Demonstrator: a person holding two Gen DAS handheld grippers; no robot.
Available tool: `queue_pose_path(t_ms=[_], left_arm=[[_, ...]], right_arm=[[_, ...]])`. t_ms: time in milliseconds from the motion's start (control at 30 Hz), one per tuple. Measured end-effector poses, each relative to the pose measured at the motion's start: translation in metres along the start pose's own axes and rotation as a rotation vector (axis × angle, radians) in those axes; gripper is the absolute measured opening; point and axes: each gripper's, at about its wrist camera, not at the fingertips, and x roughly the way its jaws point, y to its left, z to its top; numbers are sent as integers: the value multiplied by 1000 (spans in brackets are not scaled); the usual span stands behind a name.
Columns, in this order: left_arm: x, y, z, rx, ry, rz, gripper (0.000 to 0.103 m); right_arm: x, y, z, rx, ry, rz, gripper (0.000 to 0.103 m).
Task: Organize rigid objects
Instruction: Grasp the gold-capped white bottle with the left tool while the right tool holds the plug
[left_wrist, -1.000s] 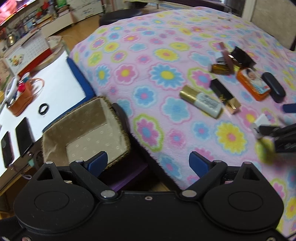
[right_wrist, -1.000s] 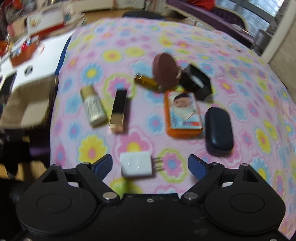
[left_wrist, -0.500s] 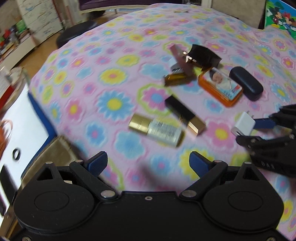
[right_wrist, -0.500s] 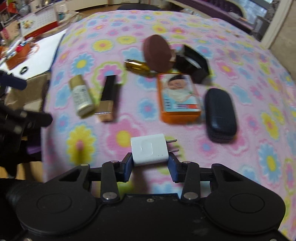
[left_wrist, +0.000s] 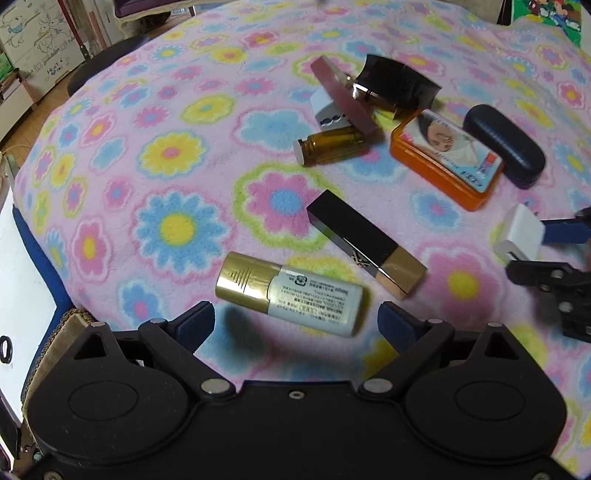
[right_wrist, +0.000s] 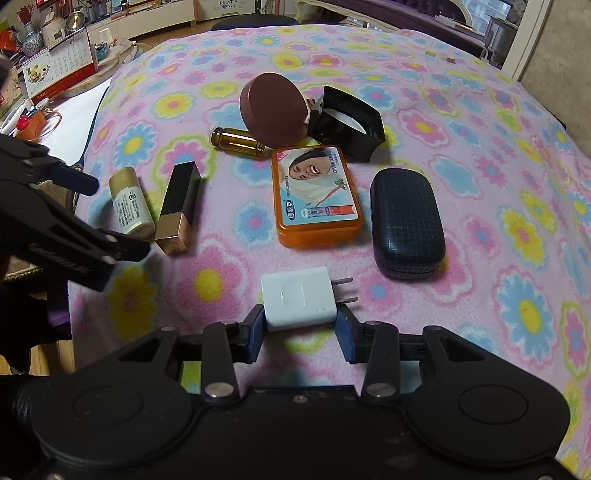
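Observation:
My right gripper (right_wrist: 301, 332) is shut on a white charger plug (right_wrist: 297, 297), prongs pointing right; it also shows at the right edge of the left wrist view (left_wrist: 521, 234). My left gripper (left_wrist: 295, 325) is open, its jaws either side of a white bottle with a gold cap (left_wrist: 291, 293) lying on the flowered blanket (left_wrist: 177, 155). Beside the bottle lies a black and gold lipstick box (left_wrist: 365, 245). Further back lie an amber vial (left_wrist: 332, 146), an orange tin (right_wrist: 316, 192), a dark glasses case (right_wrist: 406, 221), a brown round compact (right_wrist: 273, 109) and a black box (right_wrist: 349, 122).
A woven basket's corner (left_wrist: 68, 325) sits at the blanket's left edge below my left gripper. A white desk (right_wrist: 79, 110) with a calendar (right_wrist: 59, 72) and clutter stands to the left. The blanket's right side holds no objects.
My right gripper closed on the white plug and holds it. My left gripper swung from the basket over the blanket to the gold-capped bottle.

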Motion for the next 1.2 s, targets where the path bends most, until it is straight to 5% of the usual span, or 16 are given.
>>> queue_pose_path(t_ms=[167,333,433,467,600,767,867,1200], left_arm=[[8,4,4,-37,1,-37,91],[3,16,2,-112,-10,-108,57],[-1,22,3,-150,-14,-117,48],[-1,22,2,-153,-15,-112,49],[-4,15,2,-64,-47,-15,82],[-22,2,-7,232,-116,86,83],[-27,1,-8,364,-133,68,83],[-8,10,14,508,-83,-56,87]], right_arm=[[0,-2,1,16,5,10,40],[1,-2,3,38,12,6,40],[1,-1,4,46,19,-5,40],[2,0,5,43,22,-9,40],[2,2,6,41,29,-21,40],[4,3,6,26,25,-24,41],[4,2,6,22,23,-20,41],[8,0,12,38,38,-9,41]])
